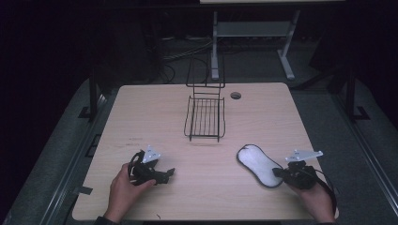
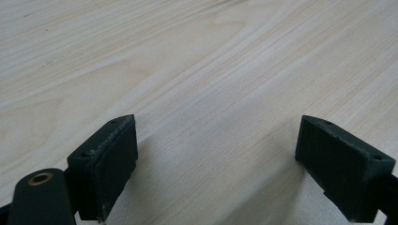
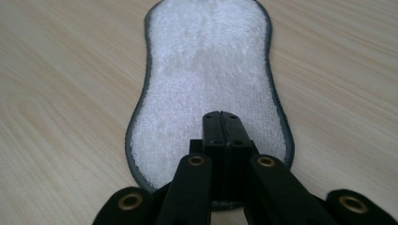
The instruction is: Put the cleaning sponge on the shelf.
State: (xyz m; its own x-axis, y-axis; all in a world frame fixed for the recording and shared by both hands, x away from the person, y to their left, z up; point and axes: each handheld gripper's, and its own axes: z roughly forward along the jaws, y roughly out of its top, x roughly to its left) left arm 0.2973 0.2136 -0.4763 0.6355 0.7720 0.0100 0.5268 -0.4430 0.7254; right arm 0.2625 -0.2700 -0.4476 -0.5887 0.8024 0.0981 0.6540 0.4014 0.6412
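Right gripper (image 3: 220, 123): jaws pressed together, apparently pinching the near edge of white pad (image 3: 209, 84), which lies flat on table (image 1: 155, 117). Left gripper (image 2: 216, 164): jaws wide apart, nothing between, resting over bare wood. Wire rack (image 1: 205, 117): upright at table centre, well apart from pad, unloaded. Judged early stage: pad gripped, not lifted; transfer outstanding.

Black two-jaw grippers (image 1: 170, 173) — brass rivets, grey three-cornered top plates (image 1: 151, 153).

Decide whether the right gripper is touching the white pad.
Touching: the right gripper view shows the right gripper shut on the white pad's near edge.
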